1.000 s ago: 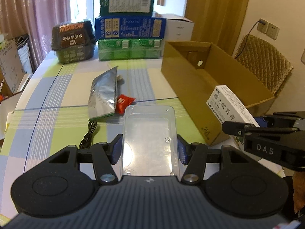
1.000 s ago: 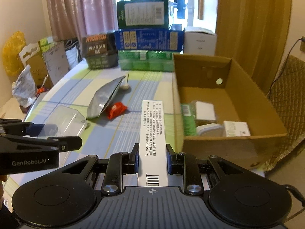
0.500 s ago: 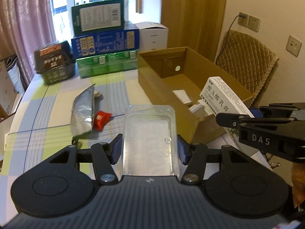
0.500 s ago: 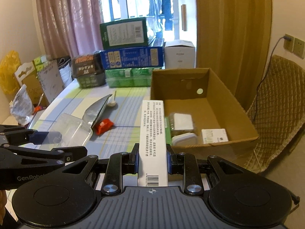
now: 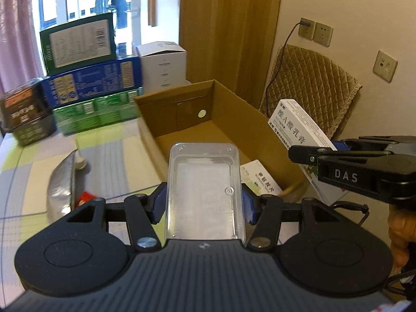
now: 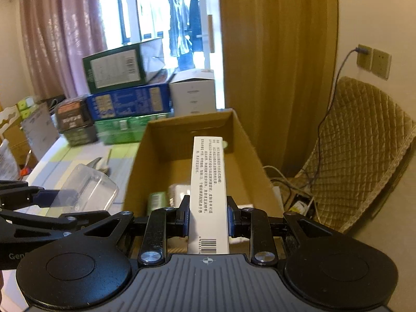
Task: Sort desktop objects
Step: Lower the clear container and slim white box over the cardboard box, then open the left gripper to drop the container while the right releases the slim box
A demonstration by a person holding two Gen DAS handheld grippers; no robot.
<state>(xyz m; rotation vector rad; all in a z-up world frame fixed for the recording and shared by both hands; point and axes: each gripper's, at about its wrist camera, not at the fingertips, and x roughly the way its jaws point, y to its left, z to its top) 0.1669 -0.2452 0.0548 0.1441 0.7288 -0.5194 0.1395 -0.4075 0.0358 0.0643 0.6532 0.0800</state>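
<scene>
Cardboard box (image 5: 260,119) right of foil pouch (image 5: 61,182); stacked cartons (image 5: 91,85) behind.

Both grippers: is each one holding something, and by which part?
The left gripper clamps a clear plastic tray across its long sides, near its near end. The right gripper clamps a white medicine box across its narrow faces, near the barcode end.

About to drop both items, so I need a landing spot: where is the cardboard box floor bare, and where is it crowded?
The cardboard box floor is bare along its far half, below the back wall with the round sticker. The near end is crowded: a green packet, white items and a white-green carton lie there. Aim the clear plastic tray and the white medicine box at the far half.
</scene>
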